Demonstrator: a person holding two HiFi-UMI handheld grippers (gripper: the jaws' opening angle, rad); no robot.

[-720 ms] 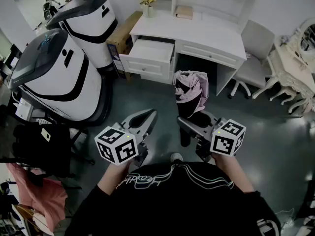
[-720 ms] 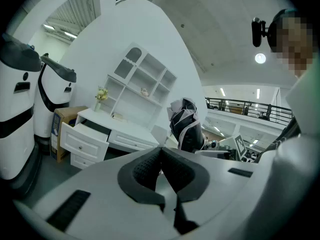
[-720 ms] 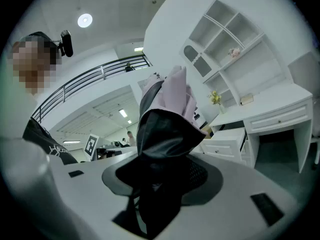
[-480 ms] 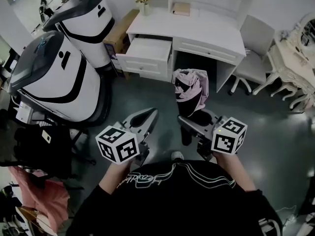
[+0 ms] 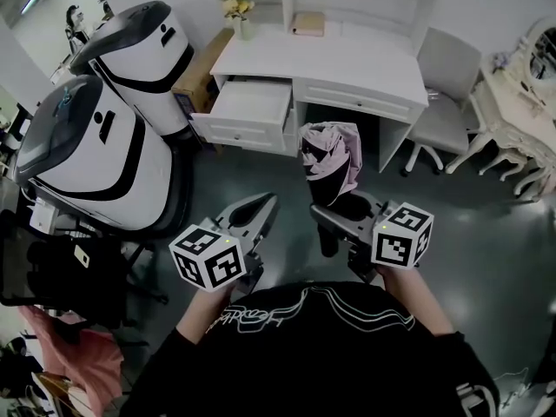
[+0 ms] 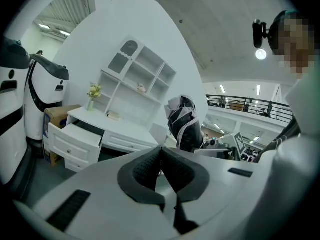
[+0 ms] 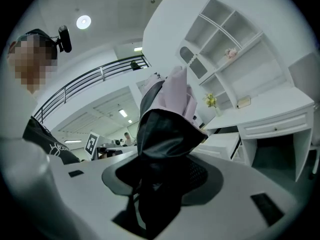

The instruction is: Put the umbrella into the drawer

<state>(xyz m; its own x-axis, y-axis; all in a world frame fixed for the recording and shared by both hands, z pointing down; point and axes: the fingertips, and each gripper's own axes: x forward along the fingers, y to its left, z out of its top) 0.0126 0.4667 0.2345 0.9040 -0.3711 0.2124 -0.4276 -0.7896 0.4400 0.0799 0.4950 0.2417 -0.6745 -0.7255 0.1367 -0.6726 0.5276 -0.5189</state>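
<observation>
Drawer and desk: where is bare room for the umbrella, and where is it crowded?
The open drawer looks bare inside. The desk top is bare in front of the vase and small box. Crowded left of the drawer: cardboard carton, two white machines.

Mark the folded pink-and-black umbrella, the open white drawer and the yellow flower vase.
folded pink-and-black umbrella (image 5: 334, 148): head view, on its pink canopy folds.
open white drawer (image 5: 252, 101): head view, on its bare inside floor.
yellow flower vase (image 5: 241, 28): head view, on the vase body.

The drawer (image 5: 248, 111) sits lower in the head view, seemingly nearer the umbrella (image 5: 330, 159).
</observation>
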